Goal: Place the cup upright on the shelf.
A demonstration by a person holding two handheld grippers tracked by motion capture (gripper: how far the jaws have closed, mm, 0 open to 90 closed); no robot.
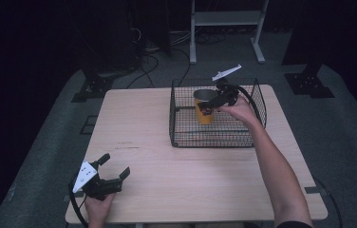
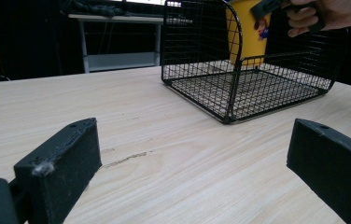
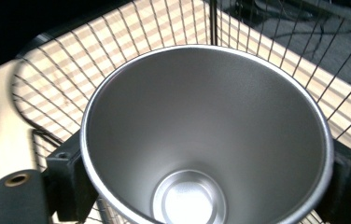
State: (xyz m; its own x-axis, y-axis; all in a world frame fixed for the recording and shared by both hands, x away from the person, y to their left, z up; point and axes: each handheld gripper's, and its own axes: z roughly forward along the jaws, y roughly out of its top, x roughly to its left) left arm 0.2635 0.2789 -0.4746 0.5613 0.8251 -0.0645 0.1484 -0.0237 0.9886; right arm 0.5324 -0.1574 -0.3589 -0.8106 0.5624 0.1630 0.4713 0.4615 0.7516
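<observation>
R tool [image 1: 214,100] holds cup [image 1: 204,108] in basket [image 1: 181,124].

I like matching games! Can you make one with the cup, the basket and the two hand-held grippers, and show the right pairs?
Things:
1. cup
2. wire basket
3. left hand-held gripper
4. right hand-held gripper

Descriptions:
A. black mesh
B. open above the bare table
C. yellow outside, silver inside
D. clamped on the cup

Pairs: 1-C, 2-A, 3-B, 4-D

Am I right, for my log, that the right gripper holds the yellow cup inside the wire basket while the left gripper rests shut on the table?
Not quite: the left gripper is open, as the left gripper view shows; its fingers stand wide apart, empty.
</observation>
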